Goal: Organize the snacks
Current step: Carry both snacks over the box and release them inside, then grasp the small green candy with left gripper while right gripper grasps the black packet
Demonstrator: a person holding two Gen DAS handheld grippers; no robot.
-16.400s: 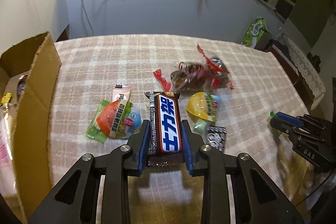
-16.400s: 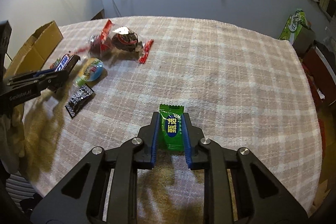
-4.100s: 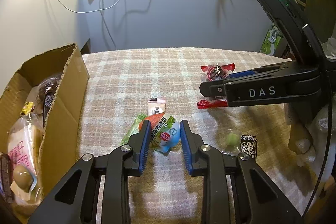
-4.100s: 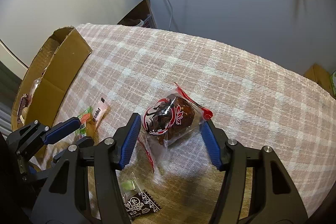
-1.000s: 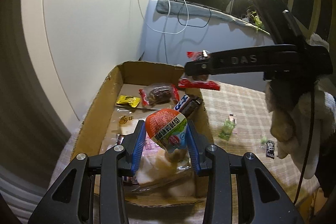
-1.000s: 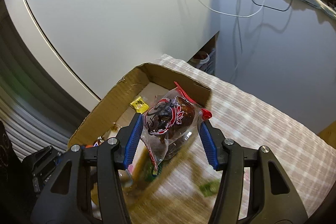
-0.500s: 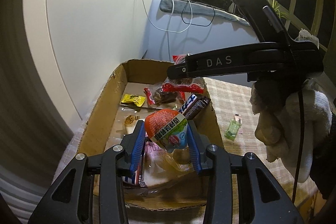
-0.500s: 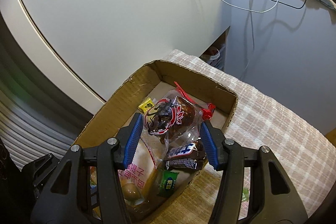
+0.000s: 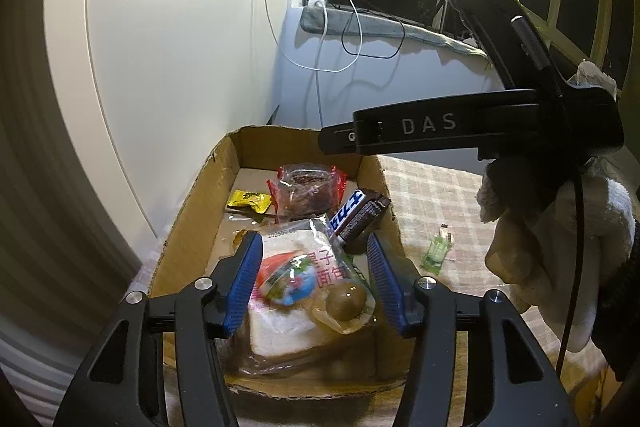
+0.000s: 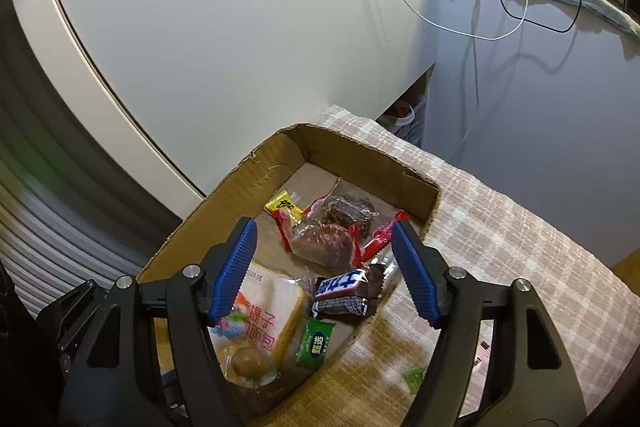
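Note:
Over the cardboard box [image 9: 224, 163] my left gripper [image 9: 316, 279] is open, its jaws still opening. The orange-and-blue jelly cup [image 9: 286, 281] lies free below them on a bread pack [image 9: 280, 327]. My right gripper [image 10: 324, 267] is also open over the box [image 10: 360, 151], jaws still opening, with nothing pressed between the pads. Below it a red-wrapped dark cake [image 10: 320, 243] rests on the box floor beside a second one [image 10: 352, 207]. In the left wrist view the right gripper [image 9: 332, 141] reaches in from the right, held by a gloved hand [image 9: 552, 247].
The box also holds a chocolate bar [image 10: 344, 291], a green candy [image 10: 316, 343], a yellow candy [image 10: 284, 205] and a packed egg [image 10: 248, 363]. A small green sweet [image 9: 438, 251] lies on the checked tablecloth [image 9: 440, 187]. The wall stands close behind the box.
Both grippers' jaws have spread. The jelly cup dropped from the left gripper onto the bread pack. The red-wrapped cake fell out of the right gripper into the box.

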